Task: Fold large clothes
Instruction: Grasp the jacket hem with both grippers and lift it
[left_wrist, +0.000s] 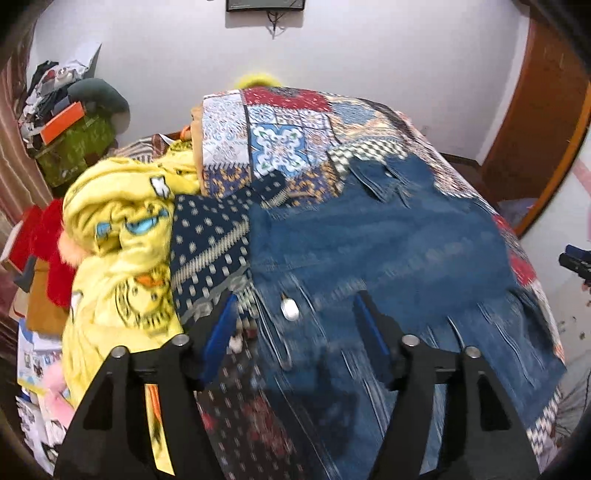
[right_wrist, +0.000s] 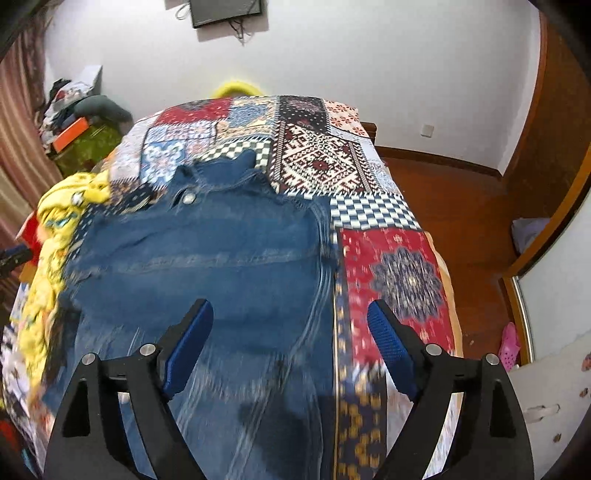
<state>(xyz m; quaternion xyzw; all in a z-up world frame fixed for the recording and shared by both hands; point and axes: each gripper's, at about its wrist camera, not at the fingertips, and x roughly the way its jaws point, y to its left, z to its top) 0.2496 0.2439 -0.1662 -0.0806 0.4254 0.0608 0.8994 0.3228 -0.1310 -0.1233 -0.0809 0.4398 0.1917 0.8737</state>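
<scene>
The denim jacket (right_wrist: 207, 251) lay spread on the bed (right_wrist: 391, 266). Both the left gripper (left_wrist: 295, 314) and right gripper (right_wrist: 290, 321) hovered over it, jaws spread wide, gripping nothing.

- The right tool (right_wrist: 290, 319) hung above the bed (right_wrist: 391, 254) with its blue-padded fingers (right_wrist: 190, 341) spread wide and nothing between them.
- A blue denim jacket (right_wrist: 207, 258) lay spread on the patchwork bedspread (right_wrist: 317, 155), collar toward the far wall, one metal button (right_wrist: 189, 198) showing near the collar.
- A yellow cartoon-print blanket (right_wrist: 62, 218) was bunched along the jacket's left side.
- A pink sandal (right_wrist: 509, 345) sat on the wooden floor (right_wrist: 454, 206) at right.
</scene>
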